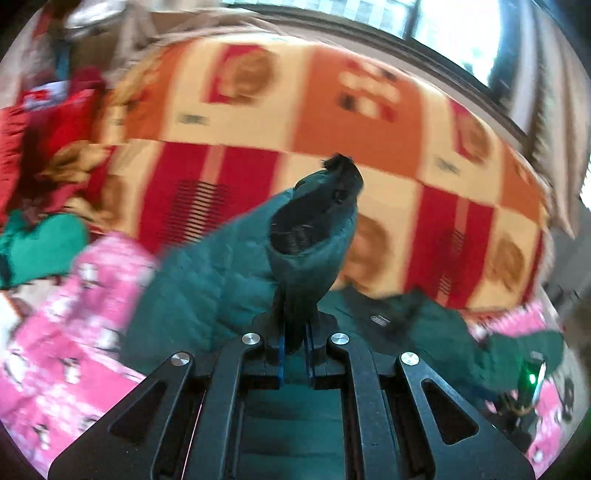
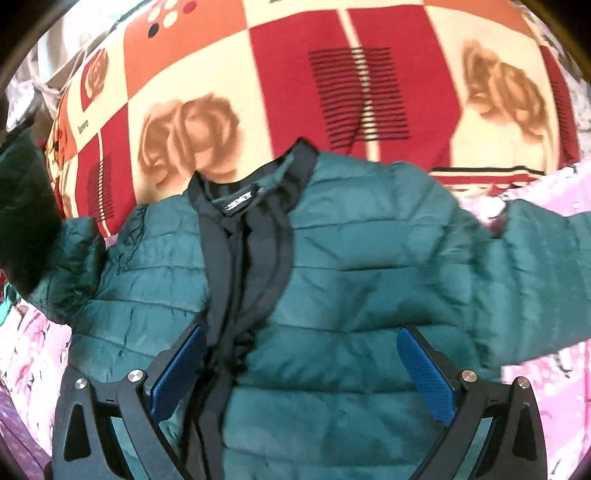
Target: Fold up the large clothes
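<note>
A dark green quilted puffer jacket (image 2: 354, 266) with a black lining and collar lies front up on a pink printed sheet (image 2: 33, 354). My left gripper (image 1: 294, 341) is shut on the jacket's sleeve cuff (image 1: 314, 236) and holds it up, the cuff opening facing the camera. The rest of the jacket (image 1: 424, 325) trails to the right on the bed. My right gripper (image 2: 303, 373) is open above the jacket's chest, one blue pad (image 2: 177, 373) by the open front, the other (image 2: 428, 376) over the right panel. It holds nothing.
A folded red, orange and cream rose-print blanket (image 2: 295, 81) lies beyond the collar and fills the back of the left wrist view (image 1: 332, 122). Red and green clothes (image 1: 40, 147) are piled at the left. A window (image 1: 461, 26) is behind.
</note>
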Demonstrator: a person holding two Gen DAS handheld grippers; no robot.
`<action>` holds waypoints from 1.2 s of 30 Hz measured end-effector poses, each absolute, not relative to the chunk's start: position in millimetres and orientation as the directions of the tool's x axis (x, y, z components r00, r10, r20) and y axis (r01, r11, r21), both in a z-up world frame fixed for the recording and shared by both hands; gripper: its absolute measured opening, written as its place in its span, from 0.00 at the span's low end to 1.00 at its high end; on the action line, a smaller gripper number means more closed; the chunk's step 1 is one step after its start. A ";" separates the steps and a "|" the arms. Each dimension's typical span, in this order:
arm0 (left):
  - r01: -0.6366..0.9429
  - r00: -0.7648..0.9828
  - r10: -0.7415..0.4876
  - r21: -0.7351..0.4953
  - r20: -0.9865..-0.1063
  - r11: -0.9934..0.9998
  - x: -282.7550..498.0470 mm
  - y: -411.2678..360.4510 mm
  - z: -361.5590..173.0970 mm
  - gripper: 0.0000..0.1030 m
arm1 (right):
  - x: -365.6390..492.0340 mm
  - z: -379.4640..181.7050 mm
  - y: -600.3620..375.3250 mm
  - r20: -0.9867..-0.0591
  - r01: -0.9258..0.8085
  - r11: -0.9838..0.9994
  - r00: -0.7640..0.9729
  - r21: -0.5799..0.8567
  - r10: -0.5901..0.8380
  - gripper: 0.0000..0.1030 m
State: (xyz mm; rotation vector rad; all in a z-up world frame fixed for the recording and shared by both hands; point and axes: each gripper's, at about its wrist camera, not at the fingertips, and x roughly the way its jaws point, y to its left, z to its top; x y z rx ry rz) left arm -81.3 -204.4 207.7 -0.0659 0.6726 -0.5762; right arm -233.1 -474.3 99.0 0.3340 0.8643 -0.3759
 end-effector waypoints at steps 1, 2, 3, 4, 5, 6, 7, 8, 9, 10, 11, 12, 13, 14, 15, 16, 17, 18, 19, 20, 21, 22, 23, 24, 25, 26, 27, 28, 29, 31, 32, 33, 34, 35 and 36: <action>0.503 0.620 -0.533 -0.230 -0.575 0.833 -89.5 -218.8 204.6 0.06 | -240.6 102.6 -479.5 -0.782 0.460 0.879 0.591 0.127 -0.196 1.00; 0.528 0.602 -0.545 -0.220 -0.584 0.820 -99.2 -239.6 197.7 0.06 | -245.6 104.9 -483.8 -0.781 0.470 0.874 0.589 0.124 -0.206 1.00; 0.545 0.582 -0.552 -0.217 -0.597 0.810 -102.1 -255.6 191.4 0.06 | -252.1 107.0 -489.7 -0.781 0.487 0.865 0.585 0.121 -0.220 1.00; 0.562 0.553 -0.562 -0.223 -0.615 0.797 -106.0 -272.2 182.7 0.06 | -255.7 107.1 -493.0 -0.781 0.497 0.859 0.582 0.121 -0.227 1.00; 0.570 0.531 -0.570 -0.233 -0.628 0.788 -109.1 -283.8 175.5 0.06 | -262.8 108.7 -499.7 -0.779 0.512 0.849 0.582 0.127 -0.235 1.00; 0.577 0.509 -0.573 -0.240 -0.642 0.781 -113.2 -298.5 165.3 0.06 | -268.5 108.8 -505.0 -0.776 0.522 0.842 0.585 0.138 -0.235 1.00; 0.581 0.499 -0.570 -0.235 -0.653 0.779 -114.9 -309.4 157.4 0.06 | -271.2 107.3 -509.6 -0.777 0.527 0.837 0.585 0.147 -0.232 1.00; 0.585 0.490 -0.563 -0.227 -0.666 0.778 -116.7 -322.2 147.0 0.06 | -274.7 105.4 -514.6 -0.781 0.533 0.832 0.582 0.156 -0.226 1.00; 0.589 0.476 -0.557 -0.224 -0.681 0.777 -119.2 -334.3 135.6 0.06 | -277.6 103.4 -518.1 -0.786 0.537 0.828 0.577 0.160 -0.222 1.00; 0.591 0.453 -0.553 -0.230 -0.699 0.774 -121.5 -343.7 124.2 0.06 | -280.3 100.5 -522.0 -0.792 0.543 0.823 0.571 0.165 -0.217 1.00; 0.592 0.429 -0.552 -0.239 -0.715 0.770 -121.9 -351.5 115.8 0.06 | -283.0 99.5 -524.8 -0.794 0.547 0.820 0.569 0.170 -0.215 1.00; 0.592 0.406 -0.551 -0.250 -0.729 0.766 -121.8 -357.1 106.1 0.06 | -284.6 98.0 -527.1 -0.795 0.550 0.817 0.568 0.174 -0.213 1.00; 0.590 0.378 -0.547 -0.262 -0.747 0.764 -122.0 -364.0 93.9 0.06 | -286.7 95.9 -530.3 -0.797 0.557 0.809 0.567 0.184 -0.209 1.00; 0.592 0.365 -0.545 -0.263 -0.755 0.762 -124.3 -368.0 87.3 0.07 | -288.8 94.3 -532.5 -0.797 0.561 0.804 0.570 0.198 -0.201 1.00; 0.594 0.355 -0.538 -0.259 -0.765 0.761 -126.3 -370.3 80.4 0.08 | -289.4 93.1 -533.7 -0.796 0.562 0.800 0.573 0.210 -0.193 1.00; 0.602 0.346 -0.535 -0.255 -0.771 0.757 -129.8 -372.1 76.8 0.13 | -290.3 92.7 -536.1 -0.796 0.561 0.795 0.579 0.231 -0.178 1.00; 0.612 0.338 -0.539 -0.255 -0.771 0.749 -132.0 -371.8 75.1 0.18 | -291.4 92.4 -538.3 -0.794 0.560 0.792 0.583 0.243 -0.169 1.00; 0.629 0.327 -0.550 -0.258 -0.769 0.734 -135.0 -370.8 77.2 0.33 | -291.4 93.8 -539.6 -0.792 0.559 0.789 0.589 0.255 -0.161 1.00; 0.651 0.304 -0.569 -0.269 -0.764 0.710 -138.6 -369.0 80.9 0.54 | -290.8 96.1 -540.5 -0.787 0.555 0.787 0.598 0.269 -0.153 1.00; 0.666 0.285 -0.589 -0.286 -0.756 0.689 -142.9 -364.0 87.8 0.60 | -290.1 97.5 -540.2 -0.781 0.549 0.787 0.607 0.281 -0.145 1.00; 0.675 0.290 -0.606 -0.290 -0.741 0.678 -147.5 -356.3 97.0 0.64 | -288.7 99.8 -540.1 -0.774 0.541 0.787 0.619 0.297 -0.133 1.00; 0.687 0.308 -0.613 -0.276 -0.728 0.673 -152.2 -348.0 107.6 0.67 | -285.5 102.3 -538.9 -0.765 0.527 0.787 0.634 0.322 -0.112 1.00; 0.696 0.321 -0.618 -0.264 -0.718 0.668 -155.0 -340.1 117.2 0.69 | -283.0 104.0 -537.3 -0.760 0.517 0.787 0.642 0.337 -0.097 1.00; 0.701 0.333 -0.621 -0.254 -0.710 0.667 -156.8 -330.8 126.4 0.69 | -278.9 104.5 -535.2 -0.756 0.506 0.788 0.649 0.350 -0.081 1.00; 0.702 0.347 -0.620 -0.244 -0.703 0.670 -157.6 -319.1 135.6 0.69 | -273.4 104.7 -531.5 -0.753 0.492 0.792 0.655 0.362 -0.063 1.00; 0.697 0.365 -0.618 -0.236 -0.696 0.677 -156.5 -304.6 143.7 0.69 | -265.6 103.3 -526.6 -0.751 0.475 0.798 0.658 0.370 -0.043 1.00; 0.688 0.383 -0.614 -0.230 -0.691 0.688 -154.2 -294.6 148.4 0.69 | -259.0 100.5 -522.0 -0.754 0.463 0.805 0.656 0.371 -0.029 1.00; 0.668 0.414 -0.604 -0.223 -0.680 0.709 -149.4 -276.1 155.7 0.69 | -247.5 95.3 -515.6 -0.764 0.447 0.817 0.646 0.365 -0.012 0.99; 0.652 0.439 -0.593 -0.215 -0.675 0.727 -144.0 -265.6 157.7 0.69 | -239.0 90.0 -511.0 -0.771 0.436 0.825 0.637 0.360 0.000 0.93; 0.597 0.518 -0.543 -0.175 -0.661 0.783 -130.4 -241.4 161.9 0.69 | -218.2 74.7 -500.1 -0.782 0.402 0.836 0.622 0.374 0.050 0.67; 0.566 0.555 -0.517 -0.160 -0.652 0.809 -124.3 -231.3 162.2 0.69 | -211.4 67.7 -496.9 -0.781 0.389 0.834 0.620 0.390 0.077 0.46; 0.533 0.584 -0.490 -0.149 -0.647 0.833 -117.1 -221.1 162.4 0.69 | -203.6 58.6 -493.9 -0.781 0.380 0.826 0.615 0.416 0.110 0.33; 0.497 0.607 -0.460 -0.143 -0.648 0.856 -109.2 -211.6 161.3 0.69 | -201.5 54.5 -493.3 -0.783 0.383 0.823 0.611 0.421 0.116 0.30; 0.461 0.622 -0.434 -0.144 -0.651 0.876 -100.9 -202.8 158.8 0.69 | -201.9 55.7 -492.3 -0.779 0.387 0.827 0.620 0.408 0.094 0.24; 0.433 0.631 -0.417 -0.150 -0.654 0.889 -93.3 -195.8 155.0 0.69 | -205.7 63.4 -492.1 -0.765 0.387 0.842 0.643 0.375 0.045 0.19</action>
